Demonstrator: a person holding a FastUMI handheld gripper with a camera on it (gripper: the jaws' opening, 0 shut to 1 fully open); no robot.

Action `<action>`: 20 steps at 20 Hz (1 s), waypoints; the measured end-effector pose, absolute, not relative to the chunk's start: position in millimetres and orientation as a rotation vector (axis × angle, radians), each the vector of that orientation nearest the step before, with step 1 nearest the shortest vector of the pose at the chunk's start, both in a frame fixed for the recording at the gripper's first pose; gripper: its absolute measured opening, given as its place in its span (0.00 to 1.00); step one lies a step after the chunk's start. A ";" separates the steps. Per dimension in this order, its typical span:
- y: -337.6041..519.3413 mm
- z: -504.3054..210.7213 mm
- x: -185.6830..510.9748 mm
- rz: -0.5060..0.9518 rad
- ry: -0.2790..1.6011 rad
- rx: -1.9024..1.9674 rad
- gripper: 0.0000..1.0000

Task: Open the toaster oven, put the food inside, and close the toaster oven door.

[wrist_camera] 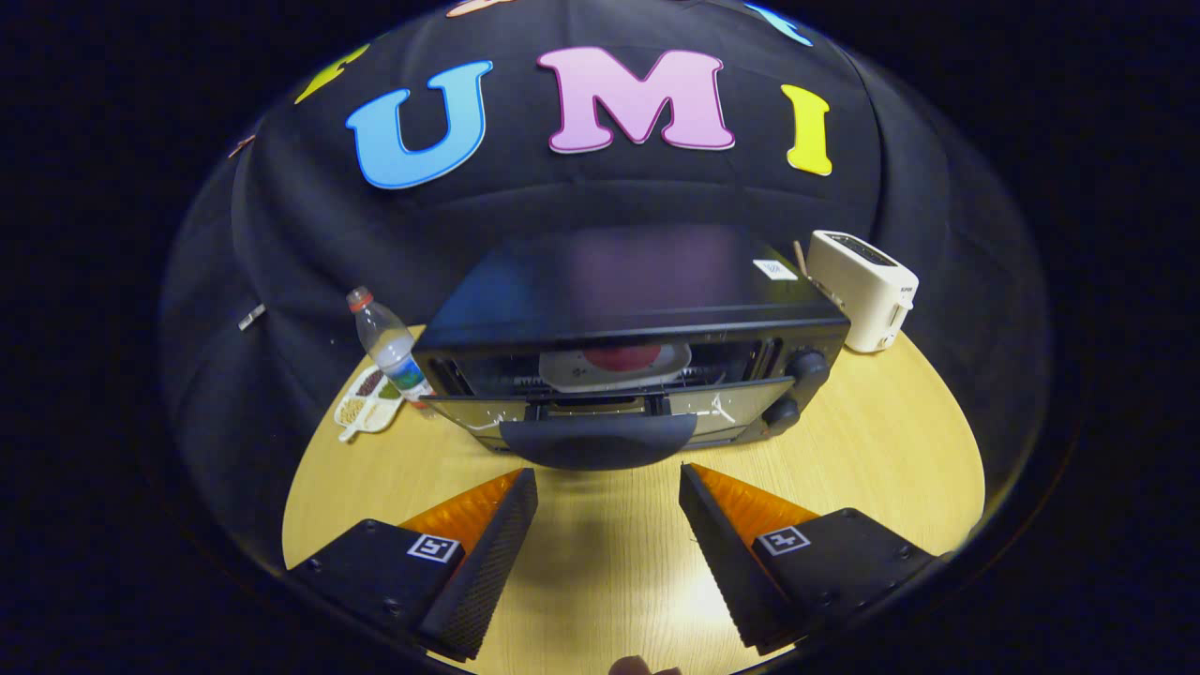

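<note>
Hovering with fingers spread and empty, the hand-held gripper [607, 525] faces the toaster oven [628, 356] just ahead on the surface [891, 441]. Its door [609, 412] hangs open, handle [598, 441] nearest the fingers. Inside, a plate [614, 367] carries red food [623, 356]. Judged step: closing; the next move calls for lifting the handle upward.
</note>
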State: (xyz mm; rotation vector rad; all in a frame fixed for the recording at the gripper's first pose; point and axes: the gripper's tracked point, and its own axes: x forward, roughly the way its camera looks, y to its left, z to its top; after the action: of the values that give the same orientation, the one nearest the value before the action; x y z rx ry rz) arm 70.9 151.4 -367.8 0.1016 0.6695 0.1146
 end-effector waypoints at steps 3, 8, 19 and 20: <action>152.2 -336.6 64.7 0.114 0.597 0.120 0.99; 122.9 -266.6 69.3 0.104 0.447 0.174 0.99; 22.6 -109.8 40.2 0.147 0.157 0.069 0.98; 11.4 -99.9 35.8 0.147 0.147 0.068 0.98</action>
State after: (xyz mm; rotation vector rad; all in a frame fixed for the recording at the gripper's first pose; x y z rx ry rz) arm 35.8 11.4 -99.9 0.0677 0.1467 0.1471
